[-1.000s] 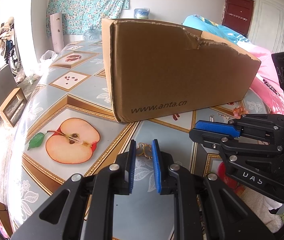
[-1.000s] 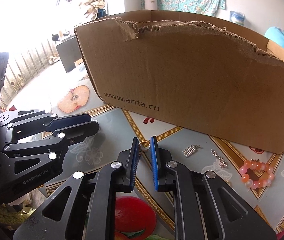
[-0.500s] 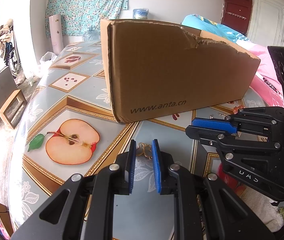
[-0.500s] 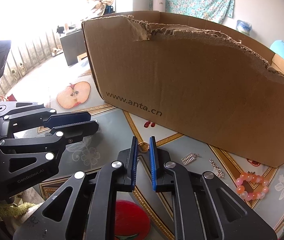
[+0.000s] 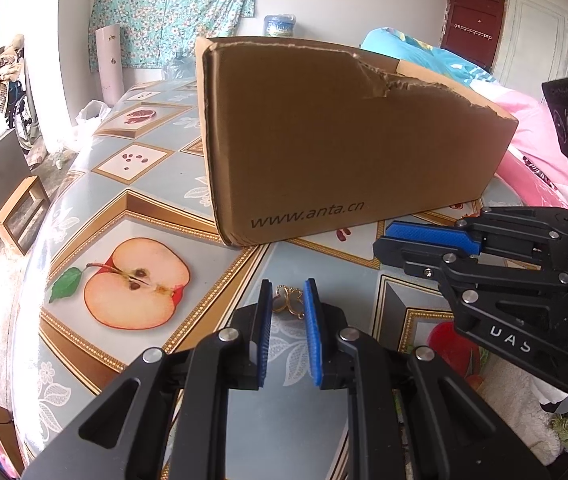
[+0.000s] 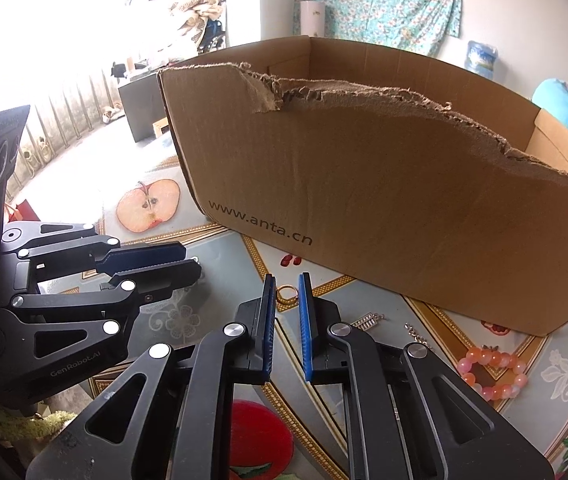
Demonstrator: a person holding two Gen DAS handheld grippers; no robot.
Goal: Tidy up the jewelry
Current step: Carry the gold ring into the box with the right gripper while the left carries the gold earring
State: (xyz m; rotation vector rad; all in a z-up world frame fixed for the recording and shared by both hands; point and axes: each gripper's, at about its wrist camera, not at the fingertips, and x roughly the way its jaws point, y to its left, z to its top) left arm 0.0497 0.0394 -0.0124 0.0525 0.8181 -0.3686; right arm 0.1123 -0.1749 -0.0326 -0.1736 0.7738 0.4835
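Note:
A gold butterfly-shaped piece (image 5: 288, 299) lies on the table between the tips of my left gripper (image 5: 288, 300), whose jaws stand slightly apart around it without closing on it. A gold ring (image 6: 287, 294) lies on the table between the tips of my right gripper (image 6: 287, 292), also slightly open. The torn cardboard box (image 5: 344, 140) stands just behind both; it also shows in the right wrist view (image 6: 404, 208). Each gripper shows side-on in the other's view, the right (image 5: 424, 240) and the left (image 6: 151, 260).
To the right of the ring lie a small silver charm (image 6: 368, 320), a silver chain (image 6: 416, 332) and a pink bead bracelet (image 6: 492, 372). The table (image 5: 131, 216) has a fruit-print cover. A pink and blue bed (image 5: 524, 120) lies beyond the box.
Both grippers have edged forward and down toward the box. The right gripper's jaws have opened a little wider around the ring. The jewelry has not moved.

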